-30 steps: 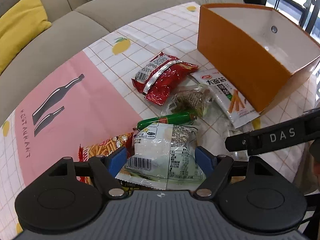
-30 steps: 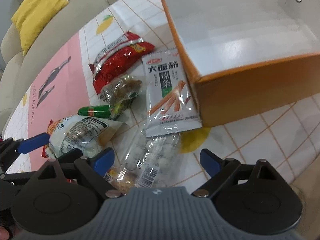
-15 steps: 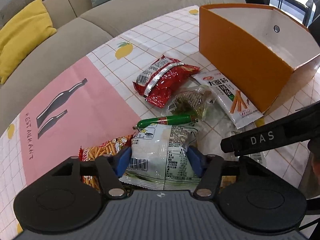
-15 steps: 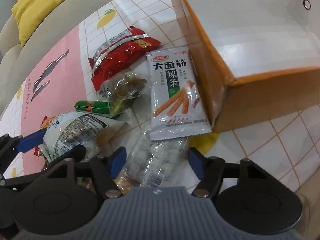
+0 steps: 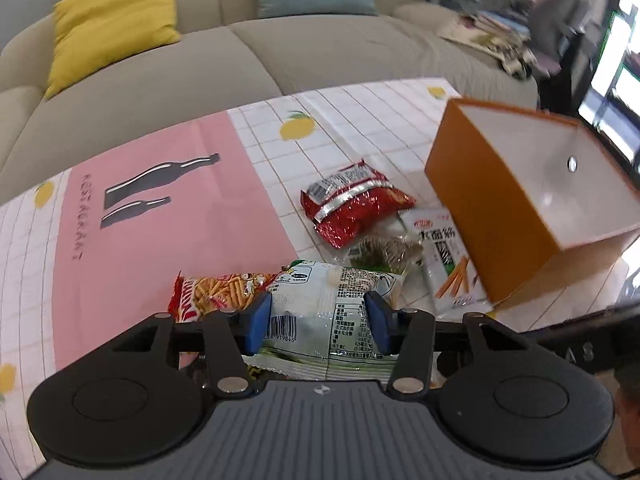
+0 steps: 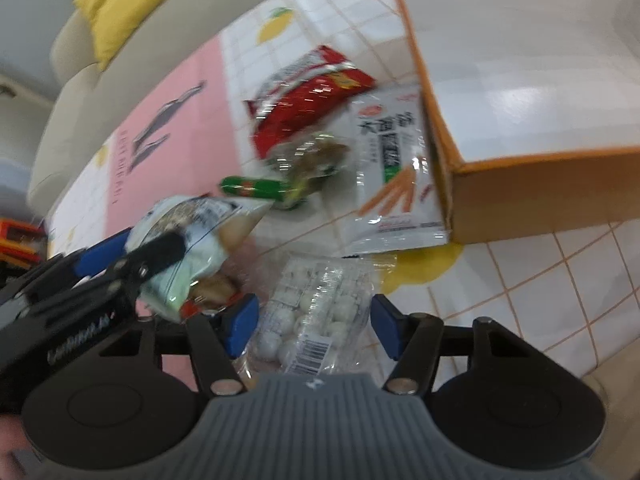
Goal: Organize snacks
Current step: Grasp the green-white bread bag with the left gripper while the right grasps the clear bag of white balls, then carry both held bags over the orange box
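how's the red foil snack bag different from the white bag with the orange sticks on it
1. The red foil snack bag is glossy red with a silver band; the white bag is white with dark lettering and pictured orange sticks.
2. The red foil snack bag lies farther from the orange box; the white bag lies against its side wall.
3. The red one looks puffier, the white one flatter.

Both are sealed and lie on the tablecloth.
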`<state>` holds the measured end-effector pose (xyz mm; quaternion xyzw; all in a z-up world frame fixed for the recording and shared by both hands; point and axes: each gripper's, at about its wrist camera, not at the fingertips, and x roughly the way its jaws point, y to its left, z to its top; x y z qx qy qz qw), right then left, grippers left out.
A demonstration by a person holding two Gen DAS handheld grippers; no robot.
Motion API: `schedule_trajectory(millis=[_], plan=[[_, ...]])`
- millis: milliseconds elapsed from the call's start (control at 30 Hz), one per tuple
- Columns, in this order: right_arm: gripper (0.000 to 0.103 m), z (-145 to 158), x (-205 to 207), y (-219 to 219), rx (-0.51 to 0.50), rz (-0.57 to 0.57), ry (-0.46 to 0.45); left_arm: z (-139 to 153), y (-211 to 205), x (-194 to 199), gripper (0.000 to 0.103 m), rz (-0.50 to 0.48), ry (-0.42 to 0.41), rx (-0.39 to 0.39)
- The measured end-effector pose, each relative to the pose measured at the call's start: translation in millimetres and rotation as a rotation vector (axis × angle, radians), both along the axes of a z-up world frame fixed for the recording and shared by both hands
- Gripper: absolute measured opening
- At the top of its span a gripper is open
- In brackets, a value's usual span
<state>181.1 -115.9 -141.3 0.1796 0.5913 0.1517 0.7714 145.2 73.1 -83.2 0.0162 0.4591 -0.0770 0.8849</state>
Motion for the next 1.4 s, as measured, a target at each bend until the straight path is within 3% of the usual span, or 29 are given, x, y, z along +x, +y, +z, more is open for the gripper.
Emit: schedule_trajectory(millis=[233, 467, 800, 1000, 1233, 1400], plan=[[0.058, 42, -23, -4, -0.005, 0.128, -0.119, 30, 7, -18, 0.057, 0.094, 0.01, -0.095], [0.057, 85, -38, -29, -0.042, 0.243, -0.236, 62, -4, -31, 0.057, 0.094, 0.011, -0.171], [0.055, 134, -32, -97, -0.082, 0.219, -0.329, 106, -54, -25, 0.057, 0.019, -0.054, -0.212], [0.053, 147, -18, -135, -0.108, 0.156, -0.361, 109, -87, -2, 0.057, -0.035, -0.042, -0.248], [0.053, 142, 15, -165, -0.168, 0.13, -0.338, 102, -125, 34, 0.057, -0.088, -0.023, -0.279], [0.053, 134, 43, -181, -0.228, 0.108, -0.328, 94, -153, 51, 0.057, -0.109, -0.058, -0.231]])
